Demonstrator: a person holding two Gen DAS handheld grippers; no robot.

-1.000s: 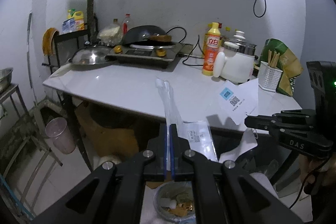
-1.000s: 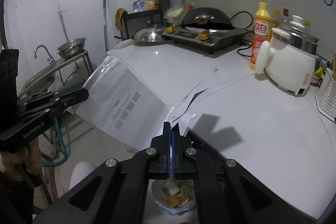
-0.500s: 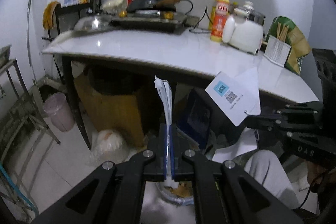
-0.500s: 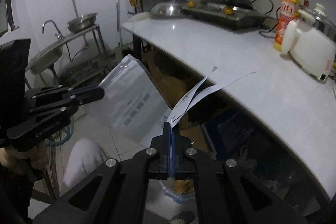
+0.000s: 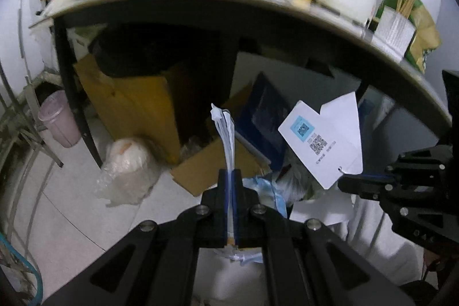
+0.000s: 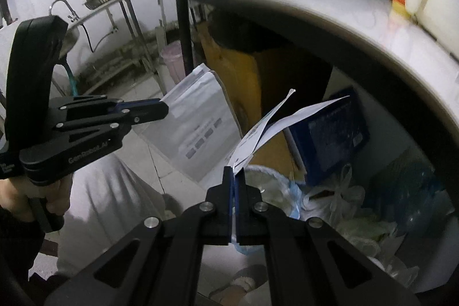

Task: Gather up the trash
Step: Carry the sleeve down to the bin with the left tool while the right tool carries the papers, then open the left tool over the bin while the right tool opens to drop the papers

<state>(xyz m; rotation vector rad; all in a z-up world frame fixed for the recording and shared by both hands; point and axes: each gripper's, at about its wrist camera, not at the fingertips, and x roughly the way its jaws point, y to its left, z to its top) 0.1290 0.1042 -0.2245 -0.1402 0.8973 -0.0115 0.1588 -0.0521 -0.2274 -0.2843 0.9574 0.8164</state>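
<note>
Left gripper [image 5: 229,177]: jaws closed on a flat plastic pouch [image 5: 226,134], which stands edge-on above the fingertips at the centre of the left wrist view. In the right wrist view the same pouch [image 6: 198,122] shows its broad printed face at centre left, clamped at one corner by the left gripper [image 6: 163,108]. Right gripper [image 6: 235,174]: jaws closed on a white paper card [image 6: 266,131], which rises from the fingertips toward the upper right of the frame. In the left wrist view this card [image 5: 324,142], printed with square codes, appears at centre right, pinched at its lower corner by the right gripper [image 5: 341,182]. A trash bin with a blue liner [image 6: 275,185] sits directly below the right fingertips, on the floor under the edge of the countertop [image 6: 330,19]. Cardboard boxes [image 5: 137,102] stand beneath the countertop.
</note>
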